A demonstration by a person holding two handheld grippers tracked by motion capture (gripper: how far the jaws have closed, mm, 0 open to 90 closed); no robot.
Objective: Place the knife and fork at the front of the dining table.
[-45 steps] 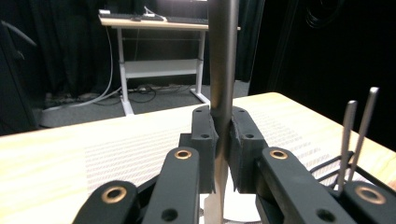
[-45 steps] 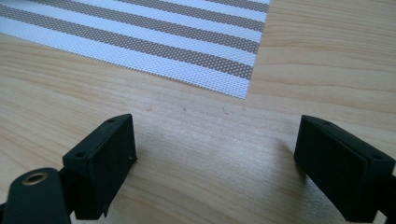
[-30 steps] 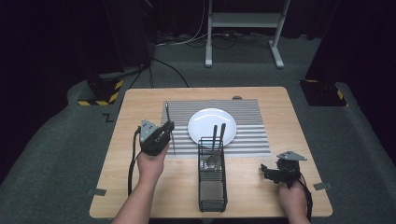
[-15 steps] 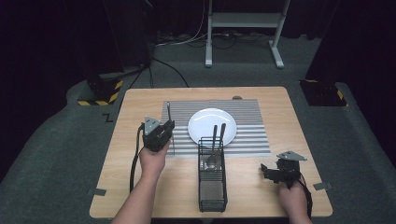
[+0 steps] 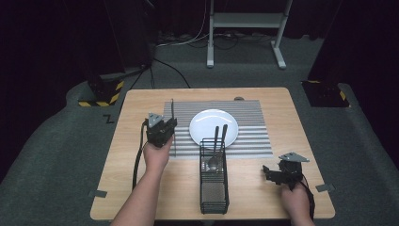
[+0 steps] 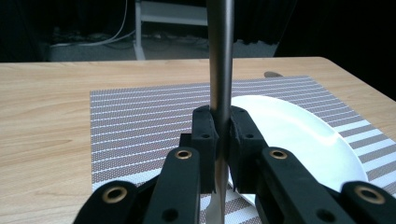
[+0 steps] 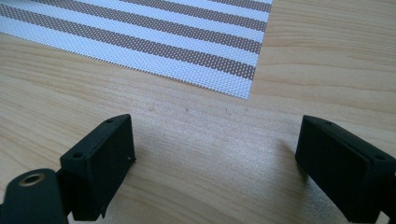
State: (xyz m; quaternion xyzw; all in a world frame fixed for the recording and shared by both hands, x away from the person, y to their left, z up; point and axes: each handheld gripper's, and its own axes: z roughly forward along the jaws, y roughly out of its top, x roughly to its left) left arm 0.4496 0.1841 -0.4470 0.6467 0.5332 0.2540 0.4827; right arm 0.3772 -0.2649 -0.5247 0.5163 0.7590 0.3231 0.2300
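My left claw [image 5: 160, 130] has carried its clamped metal utensil [image 6: 220, 60] up-frame, left of the plate [image 5: 207, 123], apparently for placing there. My right claw [image 5: 277, 174] idles wide open, empty, lower right.

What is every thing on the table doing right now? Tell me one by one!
Left gripper: shut on the metal utensil handle.
Metal utensil handle: held upright between the jaws, over the placemat's left edge.
Right gripper: open, holding nothing, low over bare wood.
White plate: empty, lying on the placemat.
Striped placemat: flat on the table.
Wire basket: upright, with two utensils standing in it.
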